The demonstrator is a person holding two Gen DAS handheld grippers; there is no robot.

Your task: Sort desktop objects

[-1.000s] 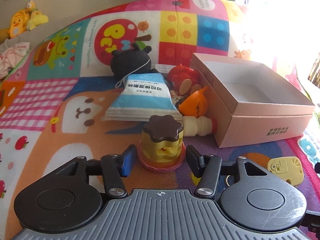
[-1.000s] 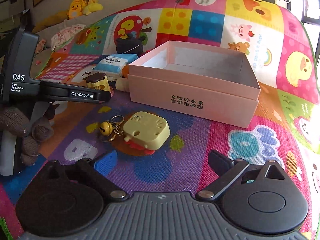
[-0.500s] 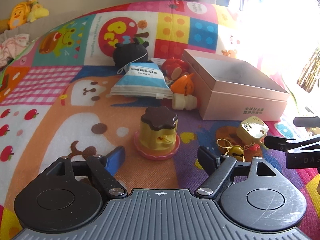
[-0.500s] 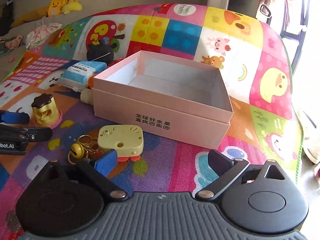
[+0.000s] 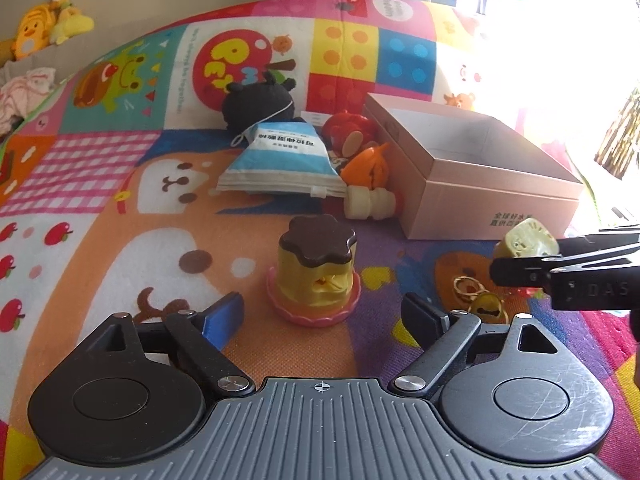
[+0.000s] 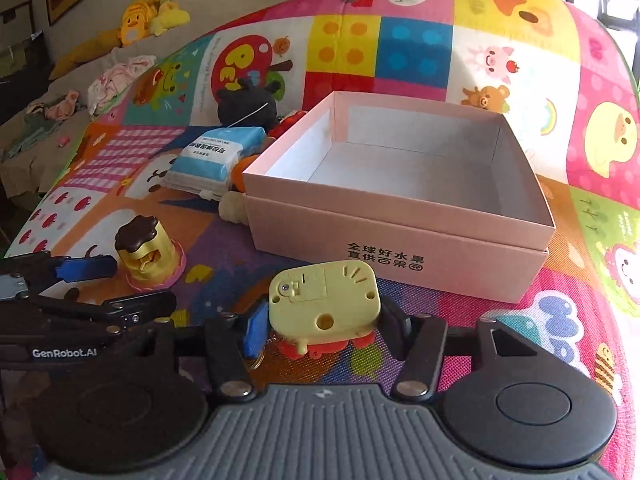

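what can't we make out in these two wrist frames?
- Keyring and bell under the yellow toy: hidden by toy and right gripper in right wrist view.
- Red and orange toys: mostly behind the pink box in right wrist view.
- Box's far right corner: washed out by window glare, left wrist view.
- Cream bottle: partly hidden by box, both views.

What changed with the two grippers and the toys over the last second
The left gripper let go of the pudding toy and backed away; its jaws have just been opening, with nothing between them. The right gripper moved in on the yellow keychain toy, and its jaws have just been closing and now clamp it. The pink box and the tissue pack stayed put.
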